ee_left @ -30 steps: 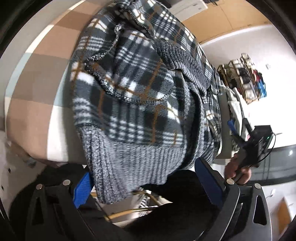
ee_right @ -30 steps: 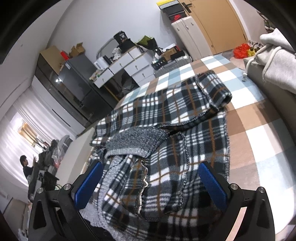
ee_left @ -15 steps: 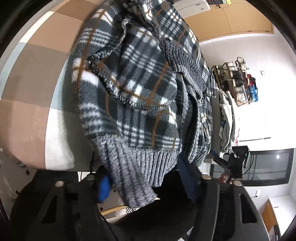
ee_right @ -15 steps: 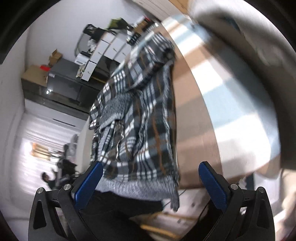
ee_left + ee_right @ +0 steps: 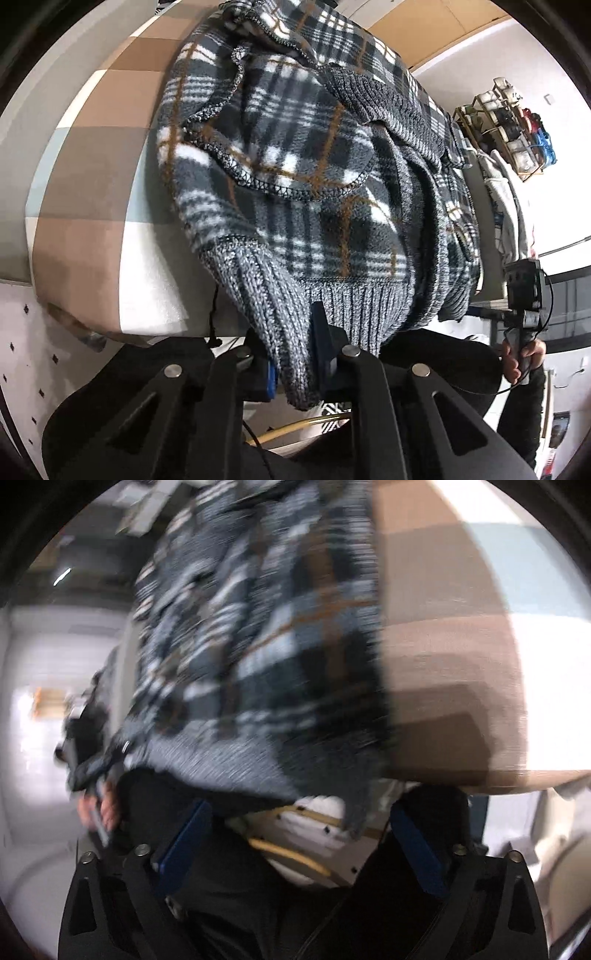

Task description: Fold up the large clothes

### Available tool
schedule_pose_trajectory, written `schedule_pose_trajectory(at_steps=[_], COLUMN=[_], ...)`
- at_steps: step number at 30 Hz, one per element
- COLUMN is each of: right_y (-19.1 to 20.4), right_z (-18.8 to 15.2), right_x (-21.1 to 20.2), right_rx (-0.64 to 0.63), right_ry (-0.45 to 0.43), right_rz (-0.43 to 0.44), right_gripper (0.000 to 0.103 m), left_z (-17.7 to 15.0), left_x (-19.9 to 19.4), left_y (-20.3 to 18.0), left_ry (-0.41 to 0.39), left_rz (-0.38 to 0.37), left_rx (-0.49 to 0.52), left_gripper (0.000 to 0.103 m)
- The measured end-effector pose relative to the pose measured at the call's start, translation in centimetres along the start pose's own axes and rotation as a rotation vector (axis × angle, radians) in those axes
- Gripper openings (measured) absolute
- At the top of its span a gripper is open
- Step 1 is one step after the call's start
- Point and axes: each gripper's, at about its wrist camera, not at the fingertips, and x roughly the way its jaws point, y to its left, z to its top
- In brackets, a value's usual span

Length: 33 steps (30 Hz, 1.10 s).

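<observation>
- Left wrist view: the plaid fleece jacket is seen lying crumpled on the checked bed cover, its ribbed grey hem hanging over the near edge of the bed.
- The left gripper has just been closing, and its blue pads are now pressed on a fold of the ribbed cuff at the near left corner of the garment; the knit is pinched between them.
- At the far right of this view, the person's hand is seen holding the other device low beside the bed.
- Right wrist view: the picture is heavily blurred. The jacket fills the upper middle, with the bed cover to its right.
- The right gripper stands with its jaws wide apart and has just begun to narrow; nothing is between the pads, and the hem lies just beyond them.
- Progress is judged early: no neat fold is visible and the garment is bunched. One corner is taken; the second corner is yet to be gripped, and the spreading and folding remain to be done.
</observation>
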Motion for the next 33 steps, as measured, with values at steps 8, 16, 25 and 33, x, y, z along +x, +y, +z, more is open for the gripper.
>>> schedule_pose_trajectory(at_steps=[8, 16, 25, 33], right_y=[0.8, 1.4, 3.1, 2.4], right_z=[-0.9, -1.8, -1.6, 0.2], right_x=[-0.1, -2.3, -5.2, -1.7], right_rx=[-0.039, -0.048, -0.06, 0.001], right_ry=[-0.04, -0.174, -0.358, -0.233], right_rz=[-0.07, -0.009, 0.259, 0.127], right_gripper=[0.023, 0.007, 0.006, 0.009], left_z=[-0.2, -0.2, 0.4, 0.4], left_x=[0.7, 0.7, -1.4, -0.7], left_y=[-2.2, -2.0, 0.1, 0.1], left_ry=[-0.046, -0.05, -0.052, -0.021], left_rz=[0.093, 0.087, -0.165, -0.183], left_rx=[0.065, 0.061, 0.013, 0.009], left_gripper=[0.009, 0.009, 0.009, 0.009])
